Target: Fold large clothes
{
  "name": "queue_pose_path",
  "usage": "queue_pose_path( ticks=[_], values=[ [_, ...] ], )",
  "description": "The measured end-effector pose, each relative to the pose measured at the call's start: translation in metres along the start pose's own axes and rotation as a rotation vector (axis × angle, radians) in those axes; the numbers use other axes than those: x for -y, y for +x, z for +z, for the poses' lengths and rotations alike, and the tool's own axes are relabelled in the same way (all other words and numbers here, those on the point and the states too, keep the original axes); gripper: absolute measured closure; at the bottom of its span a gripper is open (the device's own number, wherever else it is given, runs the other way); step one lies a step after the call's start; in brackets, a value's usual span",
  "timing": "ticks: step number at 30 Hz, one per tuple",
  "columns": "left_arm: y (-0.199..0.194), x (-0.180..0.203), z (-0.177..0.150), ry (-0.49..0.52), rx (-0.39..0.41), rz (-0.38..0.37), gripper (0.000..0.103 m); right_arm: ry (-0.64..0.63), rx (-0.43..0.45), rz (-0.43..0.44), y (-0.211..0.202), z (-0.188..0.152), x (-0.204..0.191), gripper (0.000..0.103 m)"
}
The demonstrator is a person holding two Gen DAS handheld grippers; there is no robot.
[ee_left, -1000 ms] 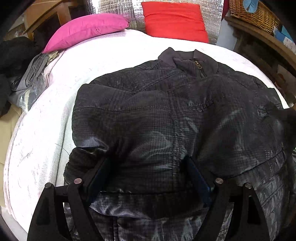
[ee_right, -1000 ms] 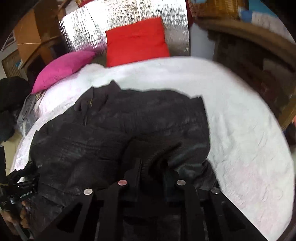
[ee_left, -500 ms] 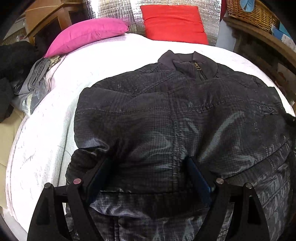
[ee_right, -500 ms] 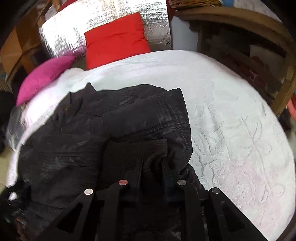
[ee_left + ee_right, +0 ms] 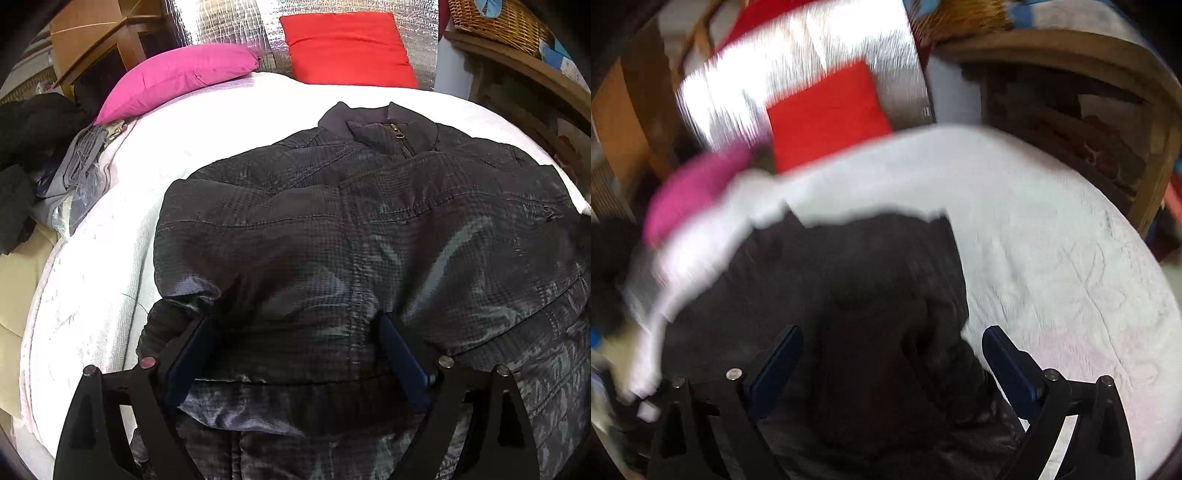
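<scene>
Lengthwise, jacket (image 5: 369,236) lies collar (image 5: 376,122) toward red pillow (image 5: 347,48).

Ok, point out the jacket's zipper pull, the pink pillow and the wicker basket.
zipper pull (image 5: 398,132), left wrist view, on the metal tab below the collar
pink pillow (image 5: 177,79), left wrist view, middle of its top face
wicker basket (image 5: 498,20), left wrist view, on its woven side

We read the setting as a home bedroom. We note a bed (image 5: 229,122) with a white textured cover, a pink pillow (image 5: 177,77) and a red pillow (image 5: 347,48) at its head against a silver foil-like panel (image 5: 229,33), a wicker basket (image 5: 495,22) on wooden furniture, and spare clothes (image 5: 33,147) piled beside the bed.
</scene>
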State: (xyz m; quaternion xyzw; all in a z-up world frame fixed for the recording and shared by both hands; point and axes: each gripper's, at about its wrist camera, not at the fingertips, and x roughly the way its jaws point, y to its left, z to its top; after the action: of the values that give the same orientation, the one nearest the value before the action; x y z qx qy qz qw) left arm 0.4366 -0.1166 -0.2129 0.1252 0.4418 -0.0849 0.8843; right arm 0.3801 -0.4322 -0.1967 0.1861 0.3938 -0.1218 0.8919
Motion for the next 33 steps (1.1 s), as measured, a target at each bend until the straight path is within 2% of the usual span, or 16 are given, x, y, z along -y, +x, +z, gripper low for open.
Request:
queue_pose_path(
  ticks=[1, 2, 3, 4, 5, 6, 9, 11, 14, 18, 22, 24, 25, 28, 30, 33],
  values=[
    [0.001, 0.000, 0.000, 0.001, 0.001, 0.006, 0.009, -0.014, -0.063, -0.022, 0.015, -0.004, -0.003, 0.013],
    [0.001, 0.000, 0.000, 0.003, 0.001, 0.007, 0.008, -0.017, -0.104, -0.021, 0.024, -0.008, -0.003, 0.028],
    [0.001, -0.001, 0.001, 0.003, 0.001, 0.005, 0.008, -0.035, -0.119, -0.045, 0.028, -0.011, -0.007, 0.038],
    [0.001, -0.001, 0.001, 0.003, 0.001, 0.005, 0.008, -0.052, -0.109, -0.068, 0.027, -0.012, -0.008, 0.044],
    [0.001, -0.001, 0.001, 0.003, 0.001, 0.005, 0.008, -0.089, -0.084, -0.096, 0.022, -0.011, -0.014, 0.060],
    [0.001, -0.001, 0.001, 0.004, 0.001, 0.005, 0.008, -0.110, -0.068, -0.117, 0.018, -0.010, -0.017, 0.065],
    [0.001, -0.002, 0.001, 0.005, 0.003, 0.001, 0.008, -0.101, -0.009, -0.127, 0.005, -0.007, -0.015, 0.079],
    [0.001, -0.001, 0.001, 0.005, 0.003, 0.002, 0.008, -0.089, 0.015, -0.125, 0.000, -0.001, -0.011, 0.079],
    [0.002, -0.001, 0.001, 0.005, 0.003, 0.005, 0.008, -0.127, -0.073, -0.148, 0.025, -0.006, -0.013, 0.079],
    [0.000, -0.002, 0.001, -0.001, 0.000, 0.001, 0.008, -0.147, -0.068, -0.144, 0.022, -0.004, -0.018, 0.076],
    [-0.009, -0.008, 0.004, -0.009, 0.007, -0.019, 0.009, 0.011, -0.044, -0.023, -0.002, 0.005, 0.011, 0.073],
    [-0.020, -0.018, 0.010, -0.026, 0.039, -0.035, 0.009, 0.058, 0.020, -0.003, -0.019, 0.010, 0.023, 0.041],
    [-0.027, -0.026, 0.013, -0.045, 0.062, -0.043, 0.009, 0.097, 0.070, 0.013, -0.030, 0.013, 0.032, 0.004],
    [-0.040, -0.056, 0.019, -0.114, 0.106, -0.070, 0.008, 0.202, 0.145, 0.069, -0.039, 0.016, 0.054, 0.000],
    [-0.037, -0.081, 0.021, -0.166, 0.093, -0.079, 0.008, 0.269, 0.079, 0.164, -0.027, 0.018, 0.068, 0.000],
    [-0.019, -0.114, 0.020, -0.252, 0.029, -0.103, 0.008, 0.298, 0.006, 0.200, -0.012, 0.013, 0.073, 0.000]
  ],
)
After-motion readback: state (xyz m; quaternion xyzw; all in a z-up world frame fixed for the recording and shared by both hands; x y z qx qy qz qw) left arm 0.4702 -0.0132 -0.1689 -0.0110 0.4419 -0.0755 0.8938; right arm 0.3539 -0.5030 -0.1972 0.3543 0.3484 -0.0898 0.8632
